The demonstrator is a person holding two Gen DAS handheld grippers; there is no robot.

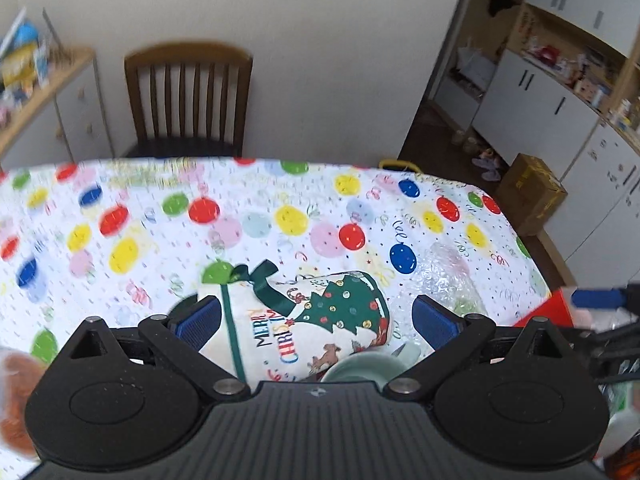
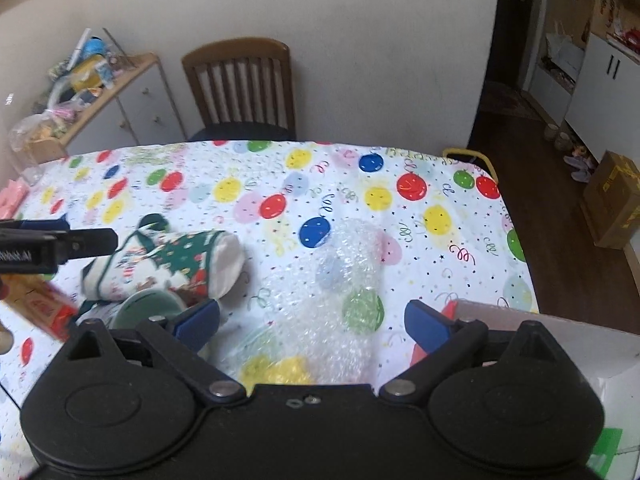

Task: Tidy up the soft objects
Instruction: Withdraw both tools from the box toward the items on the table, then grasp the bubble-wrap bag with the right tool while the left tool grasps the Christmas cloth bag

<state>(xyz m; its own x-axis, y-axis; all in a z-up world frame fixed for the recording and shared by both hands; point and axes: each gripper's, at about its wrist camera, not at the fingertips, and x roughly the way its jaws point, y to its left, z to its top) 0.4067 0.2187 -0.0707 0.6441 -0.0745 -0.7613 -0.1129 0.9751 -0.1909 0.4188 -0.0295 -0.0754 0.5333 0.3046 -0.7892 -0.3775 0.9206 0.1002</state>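
Note:
A white cloth (image 1: 304, 320) printed with a green Christmas tree and "Merry Christmas" lies bunched on the balloon-print tablecloth (image 1: 248, 220). My left gripper (image 1: 316, 320) hovers open right over it, blue pads on either side, touching nothing. In the right wrist view the same cloth (image 2: 176, 264) lies at the left, and the left gripper (image 2: 60, 246) reaches in beside it. A clear sheet of bubble wrap (image 2: 340, 292) is spread in front of my right gripper (image 2: 312, 320), which is open above it and holds nothing.
A pale green bowl (image 1: 360, 368) sits against the cloth's near edge. A wooden chair (image 1: 188, 96) stands beyond the table's far side. A red box (image 2: 44, 304) lies at the left and a white box (image 2: 560, 332) at the right. Cabinets and a cardboard carton (image 1: 532, 192) stand on the right.

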